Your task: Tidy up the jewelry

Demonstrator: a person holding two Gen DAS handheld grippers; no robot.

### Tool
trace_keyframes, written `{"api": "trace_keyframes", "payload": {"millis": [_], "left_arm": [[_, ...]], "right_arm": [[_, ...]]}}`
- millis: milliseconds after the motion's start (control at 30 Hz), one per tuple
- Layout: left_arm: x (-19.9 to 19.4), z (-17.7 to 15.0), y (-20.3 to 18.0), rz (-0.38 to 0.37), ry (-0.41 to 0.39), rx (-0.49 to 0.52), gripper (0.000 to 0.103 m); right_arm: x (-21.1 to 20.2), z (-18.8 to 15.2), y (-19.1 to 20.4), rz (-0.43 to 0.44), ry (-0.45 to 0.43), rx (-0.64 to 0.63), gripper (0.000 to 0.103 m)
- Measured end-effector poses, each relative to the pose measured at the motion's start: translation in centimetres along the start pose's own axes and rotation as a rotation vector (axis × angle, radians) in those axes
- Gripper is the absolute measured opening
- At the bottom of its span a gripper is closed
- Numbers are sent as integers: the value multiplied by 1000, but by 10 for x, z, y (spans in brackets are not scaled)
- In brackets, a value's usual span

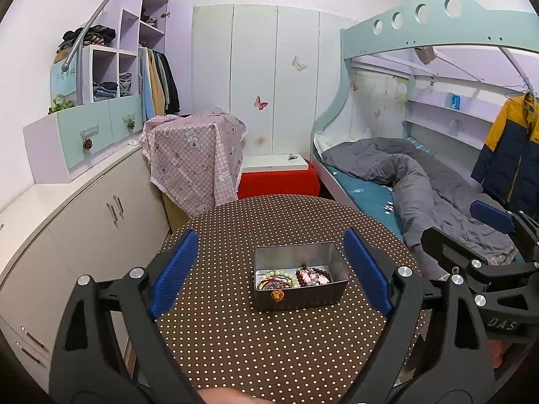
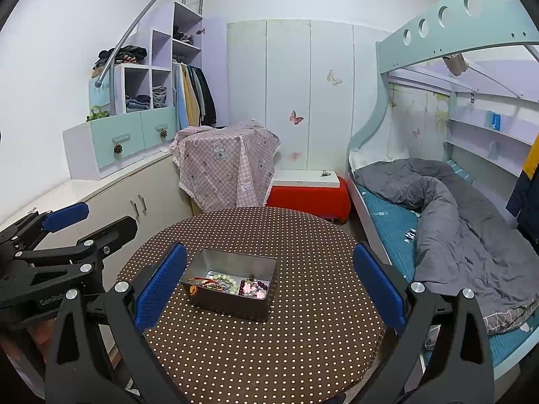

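Since both the left gripper (image 1: 271, 269) and right gripper (image 2: 269, 286) hang spread wide with nothing pinched, the metal tin (image 1: 300, 299) sits just ahead between their tips. Tin's stiff, probably slick; I'd pinch its long walls. The bead bracelets (image 1: 293, 277) inside look light, floppy and tangle-prone.

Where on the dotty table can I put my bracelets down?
Almost anywhere: the table holds only the tin. Widest bare patches lie between the tin and the near edge, and between the tin and the bed-side edge. The far side is free too. Only inside the tin, where the beads are piled, is crowded.
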State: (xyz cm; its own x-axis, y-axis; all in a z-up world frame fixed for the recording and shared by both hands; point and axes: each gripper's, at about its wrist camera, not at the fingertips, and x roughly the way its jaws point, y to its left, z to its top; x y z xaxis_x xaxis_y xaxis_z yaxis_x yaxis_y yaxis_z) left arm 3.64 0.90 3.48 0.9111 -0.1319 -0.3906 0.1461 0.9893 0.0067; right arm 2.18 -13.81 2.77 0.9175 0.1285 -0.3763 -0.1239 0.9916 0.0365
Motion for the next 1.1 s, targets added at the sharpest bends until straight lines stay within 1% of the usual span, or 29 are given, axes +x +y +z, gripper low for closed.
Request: {"api": "trace_keyframes", "payload": {"millis": [167, 1100], "left_arm": [[0, 0, 0, -1, 4, 0, 90], [-1, 4, 3, 20, 8, 6, 90]], "right_arm": [[0, 0, 2, 0, 4, 3, 95], [2, 3, 6, 6, 9, 7, 95]]}}
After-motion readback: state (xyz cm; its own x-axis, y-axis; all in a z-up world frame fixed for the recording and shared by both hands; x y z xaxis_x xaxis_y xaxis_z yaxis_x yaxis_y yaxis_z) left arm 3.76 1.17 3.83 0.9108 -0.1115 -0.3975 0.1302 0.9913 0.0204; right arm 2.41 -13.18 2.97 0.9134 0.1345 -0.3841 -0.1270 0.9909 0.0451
